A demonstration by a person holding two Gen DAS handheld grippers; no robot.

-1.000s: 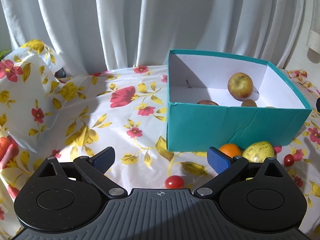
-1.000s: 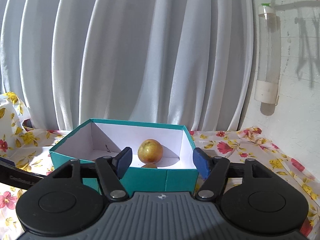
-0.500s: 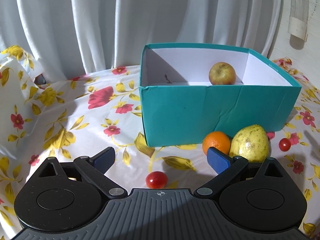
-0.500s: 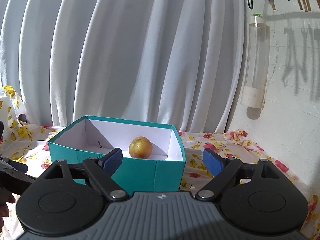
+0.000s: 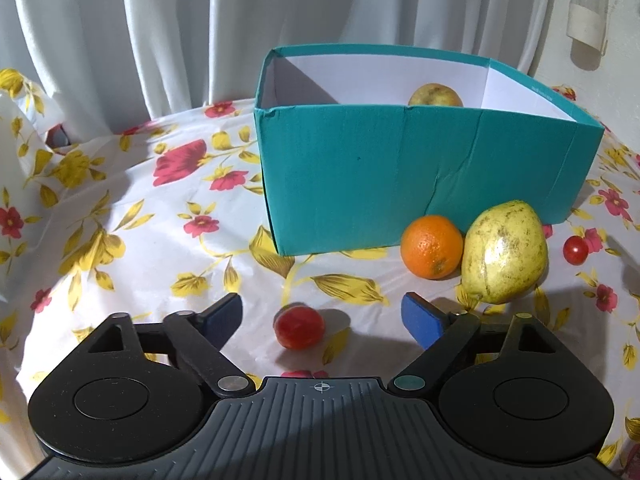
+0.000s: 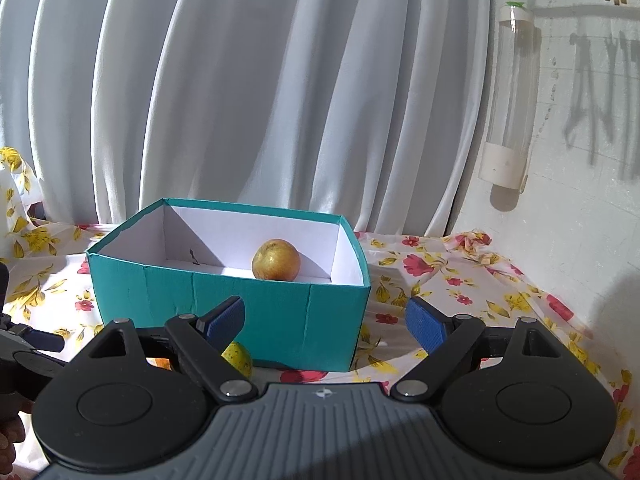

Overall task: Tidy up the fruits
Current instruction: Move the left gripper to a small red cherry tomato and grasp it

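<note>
A small red tomato (image 5: pixel 299 327) lies on the floral cloth between the blue pads of my left gripper (image 5: pixel 322 318); the jaws are closing but stand clear of it on both sides. Just beyond, an orange (image 5: pixel 431 246) and a yellow-green pear (image 5: pixel 505 253) rest against the front wall of the teal box (image 5: pixel 400 176). A second tomato (image 5: pixel 575 250) sits right of the pear. An apple (image 6: pixel 276 260) lies inside the box (image 6: pixel 280 312). My right gripper (image 6: pixel 325 322) hovers open before the box's near wall with nothing between its fingers. The pear (image 6: pixel 239 358) peeks below its left finger.
White curtains hang behind the table. The cloth rises in a fold at the far left (image 5: pixel 24 120). A clear tube (image 6: pixel 512 96) hangs on the right wall. The left gripper's body (image 6: pixel 24 352) and a hand show at the right wrist view's left edge.
My left gripper has sunk toward the cloth and its jaws have narrowed around the red tomato. The right gripper's jaws have widened; the box has drifted slightly in its view.
</note>
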